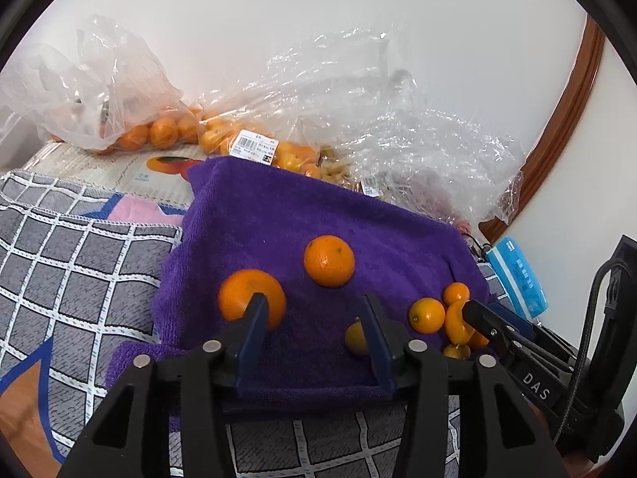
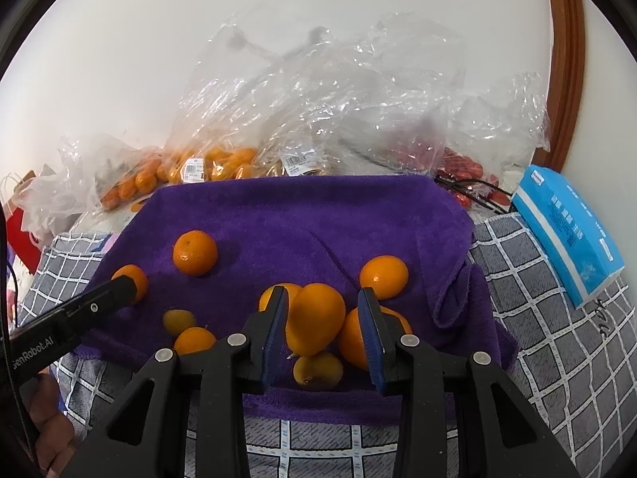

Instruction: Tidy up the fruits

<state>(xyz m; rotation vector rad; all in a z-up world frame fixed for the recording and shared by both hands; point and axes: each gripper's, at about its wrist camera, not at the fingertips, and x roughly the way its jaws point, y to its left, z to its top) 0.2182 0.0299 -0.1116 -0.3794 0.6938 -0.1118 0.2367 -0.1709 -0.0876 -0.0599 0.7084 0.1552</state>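
A purple towel (image 1: 278,215) (image 2: 310,215) lies on a checked cloth. Two round oranges (image 1: 329,261) (image 1: 247,296) sit on its left half; both also show in the right wrist view (image 2: 195,253) (image 2: 133,281). Several smaller orange fruits cluster on its right side (image 1: 426,314). My left gripper (image 1: 314,304) is open and empty, its left finger in front of the nearer orange. My right gripper (image 2: 321,294) is open around an egg-shaped orange fruit (image 2: 314,318), jaws apart from it; it also shows in the left wrist view (image 1: 477,312). More small fruits (image 2: 384,277) (image 2: 317,370) lie around it.
Clear plastic bags of oranges (image 1: 159,131) (image 2: 215,163) and crumpled plastic (image 2: 358,111) lie behind the towel against the white wall. Red fruit in a bag (image 2: 464,169) sits at the back right. A blue tissue pack (image 2: 565,227) (image 1: 517,275) lies right of the towel.
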